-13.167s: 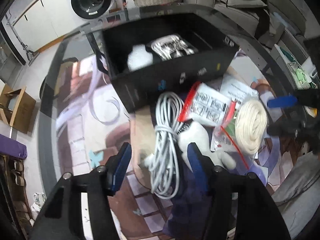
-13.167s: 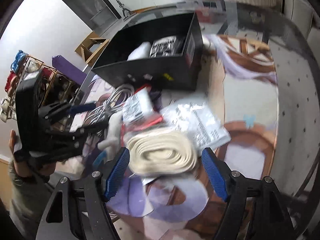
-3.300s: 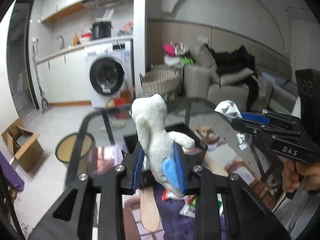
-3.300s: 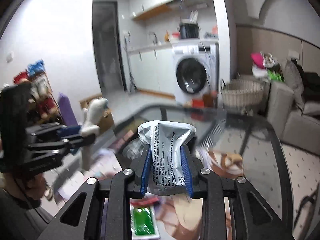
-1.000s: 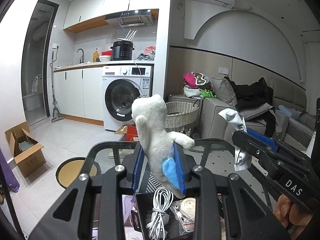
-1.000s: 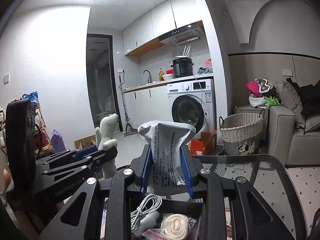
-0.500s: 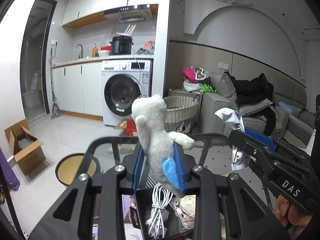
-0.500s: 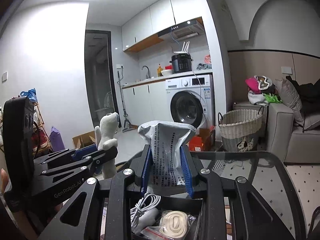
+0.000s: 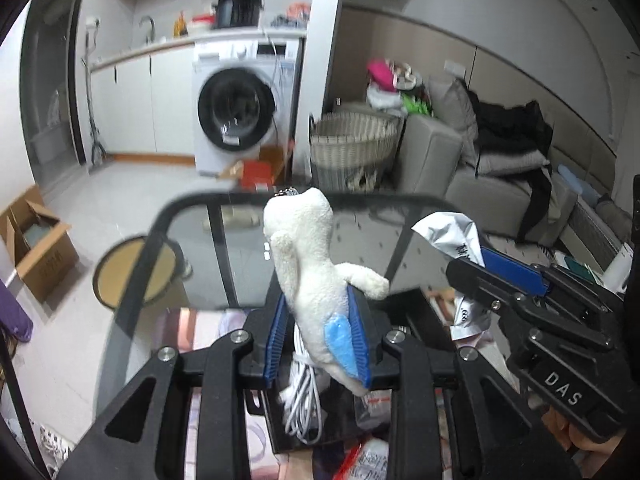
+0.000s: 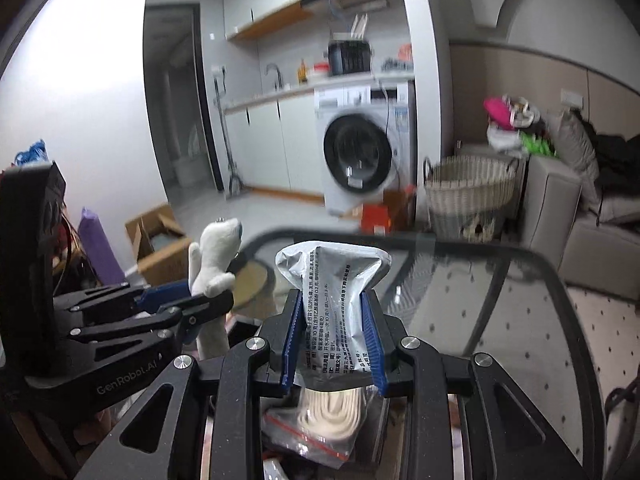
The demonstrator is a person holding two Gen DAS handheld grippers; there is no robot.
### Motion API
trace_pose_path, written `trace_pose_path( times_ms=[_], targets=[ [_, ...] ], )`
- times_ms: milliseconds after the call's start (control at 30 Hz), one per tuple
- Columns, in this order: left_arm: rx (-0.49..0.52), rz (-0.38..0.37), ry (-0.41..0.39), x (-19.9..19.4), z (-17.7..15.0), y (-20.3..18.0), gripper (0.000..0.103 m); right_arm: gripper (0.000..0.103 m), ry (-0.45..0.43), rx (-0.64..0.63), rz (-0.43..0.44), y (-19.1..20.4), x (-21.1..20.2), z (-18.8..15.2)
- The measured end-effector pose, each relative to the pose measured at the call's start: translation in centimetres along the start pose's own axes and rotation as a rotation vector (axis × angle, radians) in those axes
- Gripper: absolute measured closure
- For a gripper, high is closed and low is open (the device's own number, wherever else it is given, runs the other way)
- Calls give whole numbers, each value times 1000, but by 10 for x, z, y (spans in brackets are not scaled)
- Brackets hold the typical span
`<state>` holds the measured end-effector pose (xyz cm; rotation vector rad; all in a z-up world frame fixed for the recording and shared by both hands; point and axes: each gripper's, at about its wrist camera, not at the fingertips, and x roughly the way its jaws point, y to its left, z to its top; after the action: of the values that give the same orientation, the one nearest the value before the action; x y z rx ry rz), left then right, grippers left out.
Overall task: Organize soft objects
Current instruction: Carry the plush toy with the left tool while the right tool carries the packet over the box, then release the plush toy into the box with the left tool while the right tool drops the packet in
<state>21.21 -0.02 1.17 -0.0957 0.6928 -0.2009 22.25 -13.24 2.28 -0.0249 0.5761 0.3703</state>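
Black box (image 9: 260, 408) on the glass tabletop (image 10: 500, 300) holds a white cable (image 9: 304, 392) and bagged cream rope (image 10: 332, 412). Left claw (image 9: 320, 344) grasps a white plush toy (image 9: 308, 264); right claw (image 10: 332, 344) grasps a silver pouch (image 10: 332, 292). Both items sit above the box. Far tabletop bare.

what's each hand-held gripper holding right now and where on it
The left hand-held gripper clamps the white plush toy by its lower body. The right hand-held gripper clamps the silver printed pouch across its lower half.
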Motion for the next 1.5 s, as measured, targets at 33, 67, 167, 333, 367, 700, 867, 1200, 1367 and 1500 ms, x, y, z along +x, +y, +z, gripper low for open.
trace_pose_path(
  times_ms=[33, 67, 167, 333, 367, 700, 867, 1200, 1367, 1500],
  targets=[
    [0, 1, 16, 3, -2, -1, 75, 74, 40, 17, 4, -3, 7, -3],
    [1, -3, 43, 8, -4, -1, 75, 74, 68, 30, 11, -4, 12, -4],
    [3, -21, 117, 21, -13, -4, 75, 74, 145, 66, 23, -12, 29, -9],
    [27, -45, 243, 44, -30, -14, 75, 74, 225, 57, 17, -16, 46, -22],
    [45, -35, 230, 43, -31, -17, 75, 74, 234, 58, 20, -17, 48, -24],
    [1, -194, 346, 52, -38, -20, 76, 74, 306, 83, 22, -28, 61, -40],
    [50, -173, 341, 47, -39, -29, 76, 74, 300, 53, 34, -23, 55, -42],
    [53, -165, 305, 34, -37, -21, 75, 74, 275, 56, 40, -25, 45, -36],
    [48, -157, 314, 35, -38, -18, 51, 71, 309, 45, 52, -21, 50, -39],
    [55, -139, 304, 28, -39, -16, 49, 62, 317, 61, 65, -25, 49, -38]
  ],
)
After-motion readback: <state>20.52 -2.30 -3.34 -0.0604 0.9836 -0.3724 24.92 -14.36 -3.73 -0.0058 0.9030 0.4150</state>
